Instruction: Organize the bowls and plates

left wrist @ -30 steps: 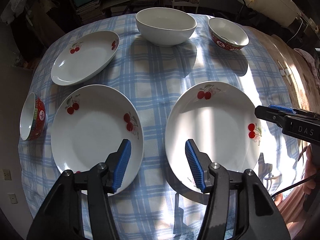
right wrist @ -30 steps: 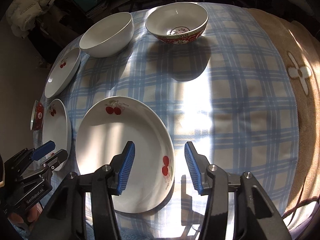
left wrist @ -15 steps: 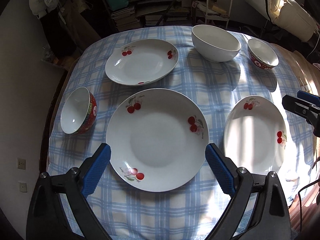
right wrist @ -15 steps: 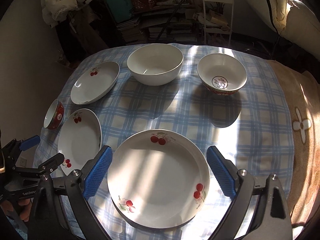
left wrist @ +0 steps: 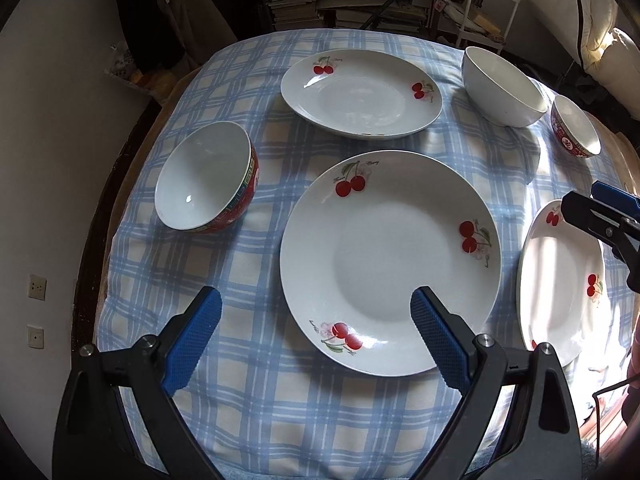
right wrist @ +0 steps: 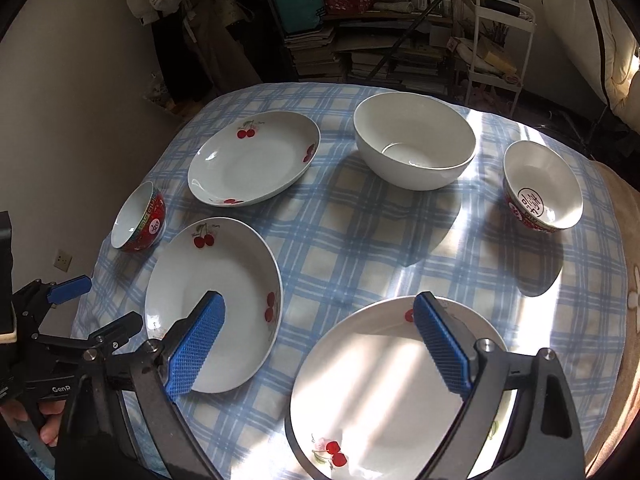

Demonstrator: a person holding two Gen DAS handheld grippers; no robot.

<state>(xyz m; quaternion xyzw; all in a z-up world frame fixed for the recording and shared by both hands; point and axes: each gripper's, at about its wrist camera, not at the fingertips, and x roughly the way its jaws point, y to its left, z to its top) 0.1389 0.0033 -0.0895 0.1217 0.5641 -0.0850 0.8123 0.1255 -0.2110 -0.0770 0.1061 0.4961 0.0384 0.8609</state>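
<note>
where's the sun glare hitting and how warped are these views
Right wrist view: sun stripes wash out the near cherry plate and the checked tablecloth beside it; the white bowl casts a hard shadow. Left wrist view: mostly even shade, glare only at the right edge plate. Both: fisheye bends the table, corners vignetted black.

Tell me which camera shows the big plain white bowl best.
The right wrist view. There the white bowl sits whole near the middle of the picture, its rim and inside showing. In the left wrist view the same bowl lies far off toward the upper right, smaller and stretched by the fisheye, mostly its outer wall.
</note>
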